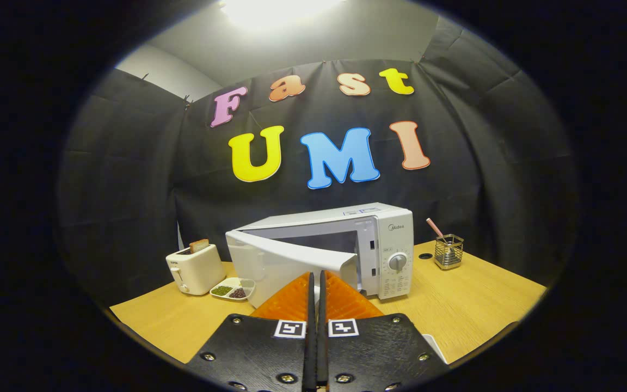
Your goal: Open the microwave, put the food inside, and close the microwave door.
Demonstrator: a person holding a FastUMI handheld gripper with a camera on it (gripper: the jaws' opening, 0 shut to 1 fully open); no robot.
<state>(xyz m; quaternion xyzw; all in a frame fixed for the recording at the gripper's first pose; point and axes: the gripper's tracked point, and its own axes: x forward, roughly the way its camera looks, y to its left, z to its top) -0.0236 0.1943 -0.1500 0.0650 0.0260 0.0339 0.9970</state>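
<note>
Gripper view: the fingers (316, 283), pressed together and empty, point at the microwave's (384, 239) half-open door (286, 261) just ahead, its free edge swinging toward them.

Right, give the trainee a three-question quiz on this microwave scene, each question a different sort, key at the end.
1. True or false: the microwave door is partly open.
2. What stands nearest the toaster? A) wire holder B) divided dish C) control dial
3. Fill in: the gripper fingers are ____, with nothing between them.

Key: 1 true; 2 B; 3 shut. The fingers sit closed just in front of the swung-out door, and the dish lies on the table right beside the toaster.
</note>
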